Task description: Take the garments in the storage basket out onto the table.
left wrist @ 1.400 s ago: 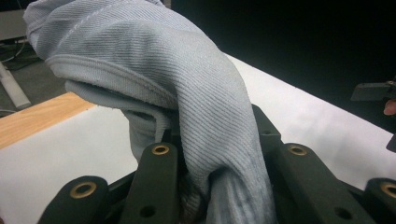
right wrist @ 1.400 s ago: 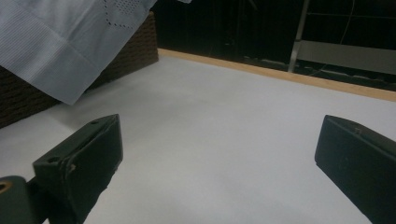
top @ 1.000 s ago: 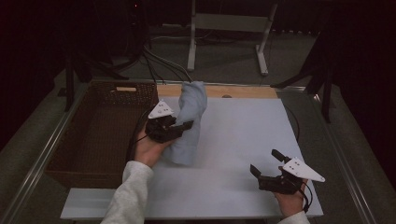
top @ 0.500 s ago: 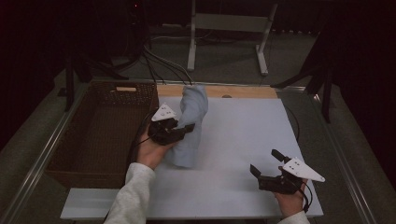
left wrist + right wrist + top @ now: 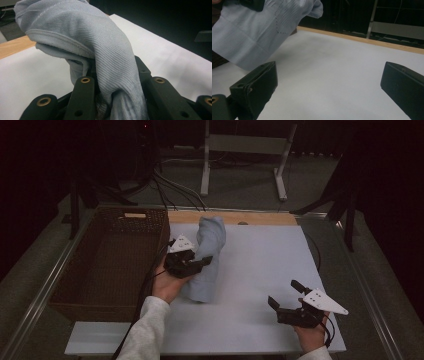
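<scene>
wicker basket (image 5: pixel 107 265), white tbl (image 5: pixel 260 265), cables (image 5: pixel 167 182)

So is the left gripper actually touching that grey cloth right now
Touching. In the left gripper view the cloth is bunched between the left gripper's two jaws, which press on it from both sides.

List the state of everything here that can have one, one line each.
Light blue cloth: bunched, gripped and lifted at its middle, not spread flat.
Left hand-held gripper: shut on the cloth.
Right hand-held gripper: open, holding nothing, low over the white table top.
Wicker basket: upright beside the table top, nothing visible inside.
</scene>
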The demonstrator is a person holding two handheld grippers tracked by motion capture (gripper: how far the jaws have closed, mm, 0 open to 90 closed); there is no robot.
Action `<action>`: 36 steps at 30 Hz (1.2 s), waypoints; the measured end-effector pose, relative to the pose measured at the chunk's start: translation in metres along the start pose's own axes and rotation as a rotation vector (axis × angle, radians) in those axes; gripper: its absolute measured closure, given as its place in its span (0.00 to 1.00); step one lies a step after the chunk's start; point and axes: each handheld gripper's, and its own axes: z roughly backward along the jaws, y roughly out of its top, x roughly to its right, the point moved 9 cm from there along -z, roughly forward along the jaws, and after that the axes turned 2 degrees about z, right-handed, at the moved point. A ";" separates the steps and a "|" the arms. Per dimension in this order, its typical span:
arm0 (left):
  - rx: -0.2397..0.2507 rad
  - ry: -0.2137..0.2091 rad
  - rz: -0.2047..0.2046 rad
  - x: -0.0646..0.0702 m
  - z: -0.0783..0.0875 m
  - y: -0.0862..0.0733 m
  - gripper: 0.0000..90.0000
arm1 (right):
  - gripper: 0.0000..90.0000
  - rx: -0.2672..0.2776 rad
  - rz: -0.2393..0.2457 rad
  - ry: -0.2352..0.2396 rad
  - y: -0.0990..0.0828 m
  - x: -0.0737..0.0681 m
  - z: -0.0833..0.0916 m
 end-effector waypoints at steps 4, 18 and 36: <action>-0.020 0.004 -0.002 0.001 -0.005 -0.006 0.78 | 0.01 0.000 0.001 0.000 0.000 0.000 0.000; -0.059 0.020 0.015 0.003 -0.024 -0.024 0.77 | 0.01 0.001 0.002 -0.002 0.000 0.000 0.000; -0.093 0.004 0.046 0.007 -0.041 -0.035 0.66 | 0.01 0.003 0.001 -0.003 0.001 0.001 0.001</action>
